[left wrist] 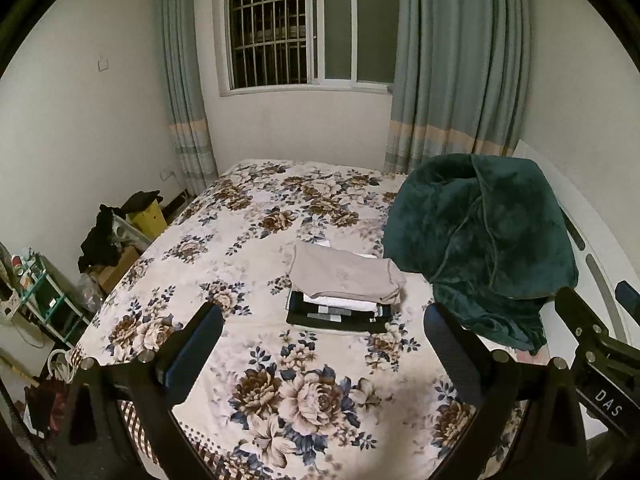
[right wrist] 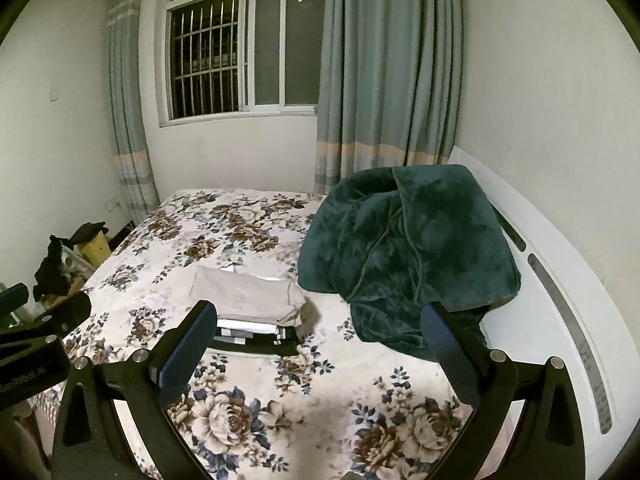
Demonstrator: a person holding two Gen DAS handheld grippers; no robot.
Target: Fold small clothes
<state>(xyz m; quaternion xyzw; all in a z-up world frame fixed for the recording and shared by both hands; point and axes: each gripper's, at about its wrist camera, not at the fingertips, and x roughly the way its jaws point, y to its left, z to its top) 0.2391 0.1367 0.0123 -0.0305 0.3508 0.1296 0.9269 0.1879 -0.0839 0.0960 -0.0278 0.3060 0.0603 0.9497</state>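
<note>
A stack of folded small clothes (left wrist: 344, 292) lies on the floral bedspread (left wrist: 248, 248), with a beige piece on top, white below and a black piece at the bottom. It also shows in the right wrist view (right wrist: 256, 308). My left gripper (left wrist: 324, 320) is open and empty, held above the bed, short of the stack. My right gripper (right wrist: 320, 320) is open and empty, also held above the bed, with the stack just past its left finger (right wrist: 188, 348). The right gripper's body (left wrist: 600, 360) shows at the left view's right edge.
A dark green plush blanket (left wrist: 480, 240) is heaped on the bed right of the stack, against the white headboard (right wrist: 560, 300). Boxes, dark clothes and a shelf (left wrist: 48, 300) crowd the floor left of the bed. A window and curtains (left wrist: 460, 60) are on the far wall.
</note>
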